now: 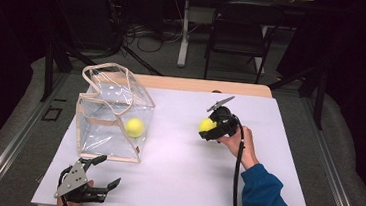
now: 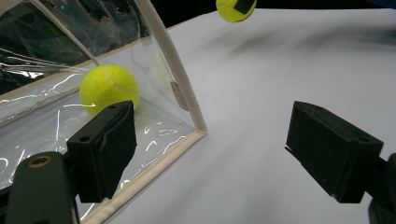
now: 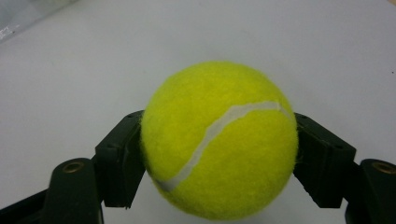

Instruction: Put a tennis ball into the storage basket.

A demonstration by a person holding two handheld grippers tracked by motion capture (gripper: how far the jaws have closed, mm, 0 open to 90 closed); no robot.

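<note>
A yellow tennis ball (image 3: 219,140) is clamped between the two black jaws of my right gripper (image 3: 218,156), which is shut on it. From above, that gripper (image 1: 211,129) holds the ball (image 1: 206,124) over the white table, right of centre. The same held ball (image 2: 236,8) appears at the top of the left gripper view. A second tennis ball (image 1: 134,127) lies inside the clear plastic bag (image 1: 114,117) at the left, also seen as the ball in the bag (image 2: 109,87). My left gripper (image 1: 105,172) rests open near the front left edge, its jaws wide apart beside the bag's corner (image 2: 198,128).
The bag has beige trim and upright handles (image 1: 108,74). The white table surface (image 1: 180,168) ends at a wooden strip at the back. A dark chair (image 1: 240,32) and cables stand on the floor beyond the table.
</note>
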